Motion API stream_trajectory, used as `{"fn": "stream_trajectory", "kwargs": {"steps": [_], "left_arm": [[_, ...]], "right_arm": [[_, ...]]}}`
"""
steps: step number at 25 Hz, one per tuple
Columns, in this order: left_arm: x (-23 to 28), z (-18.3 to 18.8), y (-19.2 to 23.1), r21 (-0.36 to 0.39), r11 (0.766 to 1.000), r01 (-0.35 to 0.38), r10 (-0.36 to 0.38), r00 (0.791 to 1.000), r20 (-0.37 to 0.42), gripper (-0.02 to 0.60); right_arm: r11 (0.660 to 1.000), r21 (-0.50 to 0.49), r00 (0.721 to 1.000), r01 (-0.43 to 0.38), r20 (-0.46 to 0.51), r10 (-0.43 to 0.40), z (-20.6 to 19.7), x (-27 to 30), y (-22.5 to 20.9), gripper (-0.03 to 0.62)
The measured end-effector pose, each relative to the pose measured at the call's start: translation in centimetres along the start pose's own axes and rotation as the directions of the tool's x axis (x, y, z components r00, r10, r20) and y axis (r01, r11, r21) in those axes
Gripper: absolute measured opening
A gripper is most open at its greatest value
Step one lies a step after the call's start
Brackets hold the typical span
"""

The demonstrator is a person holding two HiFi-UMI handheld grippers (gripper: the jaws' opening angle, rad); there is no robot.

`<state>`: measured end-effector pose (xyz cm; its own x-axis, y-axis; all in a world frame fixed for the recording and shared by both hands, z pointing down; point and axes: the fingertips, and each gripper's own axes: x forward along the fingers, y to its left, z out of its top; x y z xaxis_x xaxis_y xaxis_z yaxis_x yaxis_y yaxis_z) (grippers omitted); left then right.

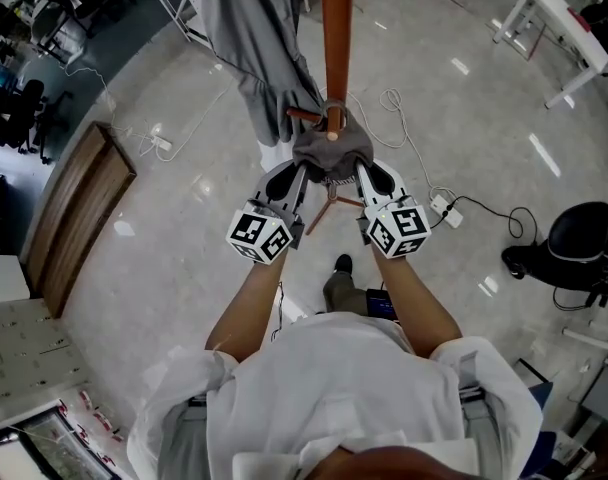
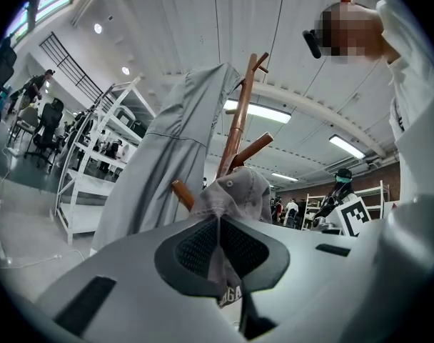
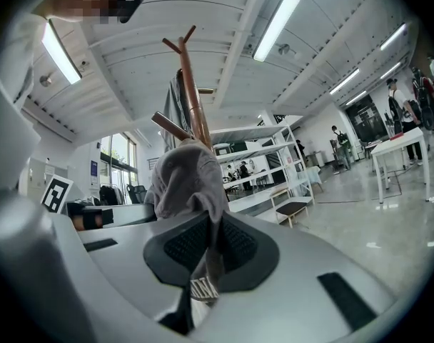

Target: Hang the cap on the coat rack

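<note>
A grey cap [image 1: 331,152] is held up against the brown wooden coat rack [image 1: 335,38], right by a short peg [image 1: 331,135]. My left gripper [image 1: 295,176] is shut on the cap's left edge and my right gripper [image 1: 365,176] is shut on its right edge. In the left gripper view the cap [image 2: 235,195] bunches between the jaws with rack pegs [image 2: 183,194] close behind it. In the right gripper view the cap [image 3: 187,178] covers the lower part of the rack pole [image 3: 193,102].
A grey garment [image 1: 254,43] hangs on the rack's left side. The rack's legs [image 1: 329,208] and a white power strip [image 1: 445,209] with cables lie on the shiny floor. A black office chair [image 1: 581,240] stands at the right and a wooden panel [image 1: 76,213] at the left.
</note>
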<state>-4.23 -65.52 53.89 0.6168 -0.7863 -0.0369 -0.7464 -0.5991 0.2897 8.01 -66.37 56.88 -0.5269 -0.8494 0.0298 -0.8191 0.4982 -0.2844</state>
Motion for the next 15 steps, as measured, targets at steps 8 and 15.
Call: {"fn": "stream_trajectory", "kwargs": {"steps": [8, 15], "left_arm": [[1.3, -0.2, 0.4, 0.007, 1.000, -0.002, 0.002, 1.000, -0.003, 0.031], [1.3, -0.6, 0.8, 0.016, 1.000, -0.014, 0.014, 1.000, -0.021, 0.031]], "right_arm": [[1.000, -0.002, 1.000, -0.002, -0.005, 0.002, 0.1, 0.5, -1.0, 0.038], [1.000, -0.019, 1.000, -0.010, -0.023, 0.009, -0.2, 0.8, -1.0, 0.038]]}}
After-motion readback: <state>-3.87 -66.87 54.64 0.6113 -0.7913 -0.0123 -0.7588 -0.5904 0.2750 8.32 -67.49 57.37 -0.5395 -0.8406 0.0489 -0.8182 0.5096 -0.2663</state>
